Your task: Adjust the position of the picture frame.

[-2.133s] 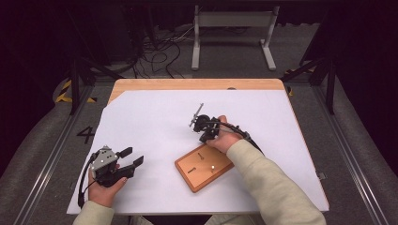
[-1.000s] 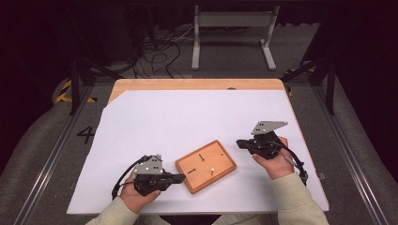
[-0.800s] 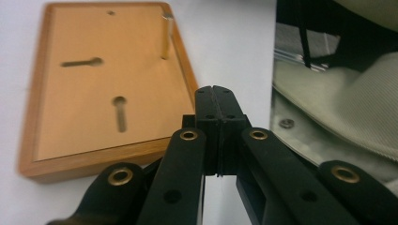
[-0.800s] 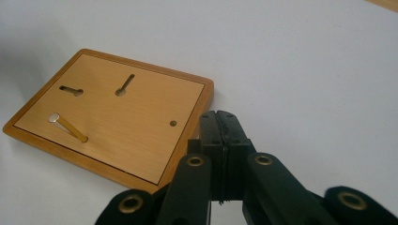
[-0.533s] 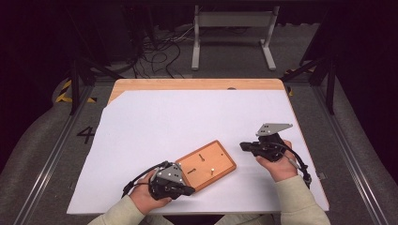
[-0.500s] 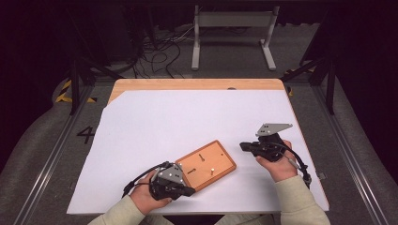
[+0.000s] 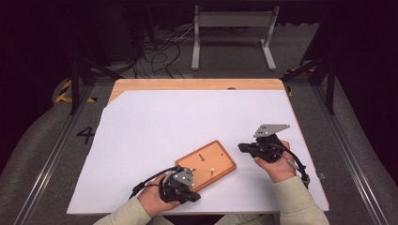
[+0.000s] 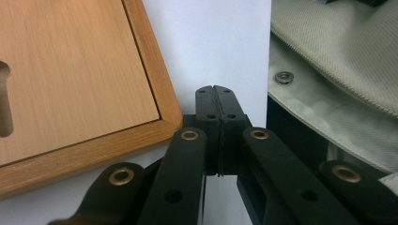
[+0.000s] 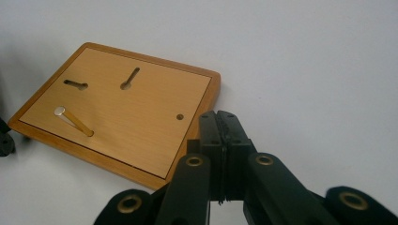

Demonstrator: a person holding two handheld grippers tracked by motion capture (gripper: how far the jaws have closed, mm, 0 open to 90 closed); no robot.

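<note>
now the wooden board [image 7: 206, 165] lies flat on the white sheet [image 7: 155, 126] near the table's front edge, one brass peg [image 9: 74, 121] standing in it. left gripper [image 7: 184, 193] sits right at the board's near corner, jaws pressed together, holding nothing. right gripper [image 7: 244, 148] waits just beside the far edge, also pressed together and empty. looks like a nudging step; next move wants steady contact on that corner.

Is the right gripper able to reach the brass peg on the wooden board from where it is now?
Probably yes. The right gripper points toward the wooden board, and bare white paper lies between them. The brass peg stands uncovered, though the shut jaws must open first.
</note>
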